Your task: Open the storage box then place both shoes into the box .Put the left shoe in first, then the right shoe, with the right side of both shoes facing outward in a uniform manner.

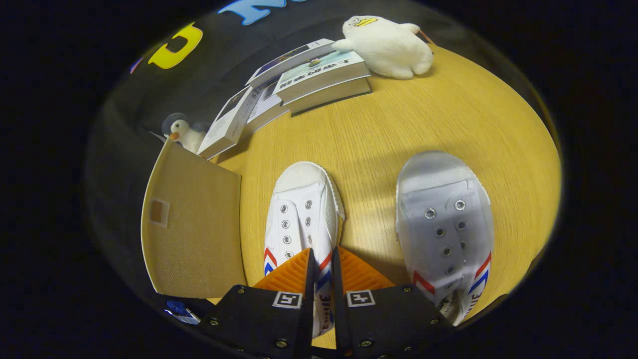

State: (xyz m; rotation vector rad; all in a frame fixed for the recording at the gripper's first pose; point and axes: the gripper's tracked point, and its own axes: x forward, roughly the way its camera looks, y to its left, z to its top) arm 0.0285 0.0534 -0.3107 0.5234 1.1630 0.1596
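The left shoe (302,209) stands on the wooden table (423,119), toe pointing away, and the gripper (323,264) has closed down on its right side wall near the heel: one finger is inside the opening, the other outside, with only a thin strip of white canvas and the red and blue chevrons between them. Both fingers look pressed onto that wall, so I would call it a firm pinch.

To do this step well, I think the shoe should be lifted straight up before it is swung left, so the sole clears the table and the toe does not drag. The storage box (192,227) sits just to the left of the shoe, its tan fabric flap (199,234) standing up towards us. Since the grip is on a soft wall, the toe may sag; a slow carry would help keep the striped right side facing outward.

The shoe is a plain white canvas sneaker with a rubber toe cap, metal eyelets and no laces. The right shoe (446,229), its twin, stands well apart on the right. Stacked books (319,75) and a white plush toy (389,45) lie at the far side, with a small penguin toy (179,130) beyond the box.
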